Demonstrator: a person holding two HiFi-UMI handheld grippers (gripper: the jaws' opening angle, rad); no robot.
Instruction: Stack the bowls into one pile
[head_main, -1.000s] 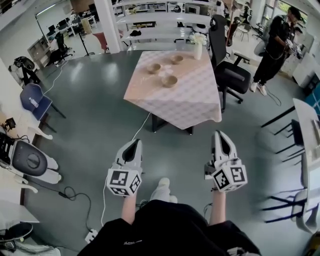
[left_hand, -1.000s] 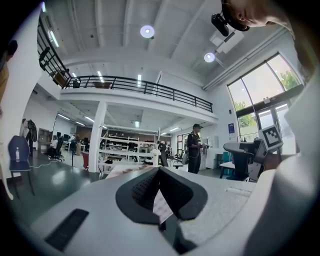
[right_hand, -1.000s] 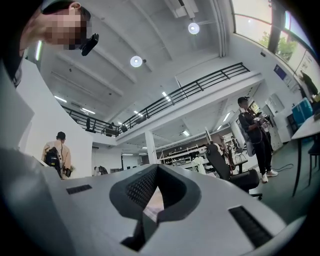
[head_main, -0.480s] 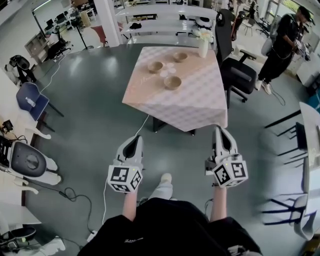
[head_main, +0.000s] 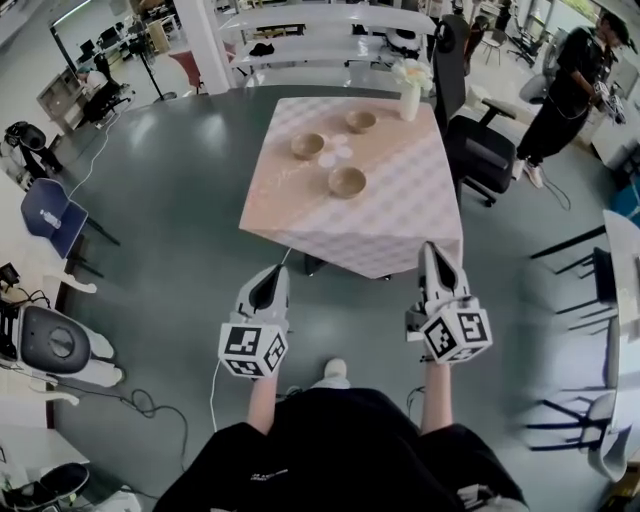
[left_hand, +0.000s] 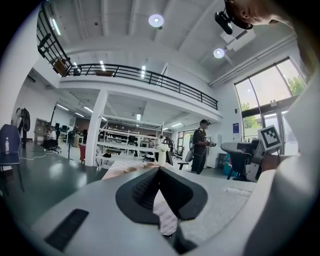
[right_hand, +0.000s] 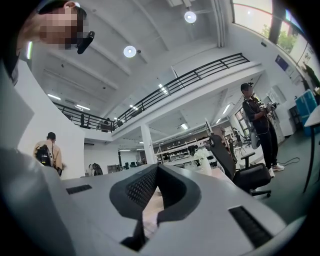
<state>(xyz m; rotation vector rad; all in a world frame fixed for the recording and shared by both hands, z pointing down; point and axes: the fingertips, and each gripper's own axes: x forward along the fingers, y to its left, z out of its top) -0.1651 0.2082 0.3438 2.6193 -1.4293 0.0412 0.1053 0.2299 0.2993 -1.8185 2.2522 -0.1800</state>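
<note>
Three tan bowls stand apart on the checked tablecloth (head_main: 385, 225): one at the left (head_main: 307, 146), one at the back (head_main: 360, 121), one nearest me (head_main: 347, 181). Both grippers are held out in front of my body, short of the table's near edge, with nothing in them. My left gripper (head_main: 274, 271) is shut, its tips meeting (left_hand: 159, 169). My right gripper (head_main: 433, 248) is shut too, jaws closed to a point (right_hand: 156, 166). In the left gripper view, two bowls (left_hand: 130, 169) show small and far beyond the jaws.
A white vase with flowers (head_main: 408, 92) stands at the table's far right corner. A black office chair (head_main: 478, 150) is at the table's right side, and a person (head_main: 565, 85) stands beyond it. White shelves (head_main: 320, 35) are behind; a blue chair (head_main: 48, 215) is at the left.
The table and bowls have drawn nearer and lower in the head view as I walk toward them. Both grippers travel forward with me and stay shut.
</note>
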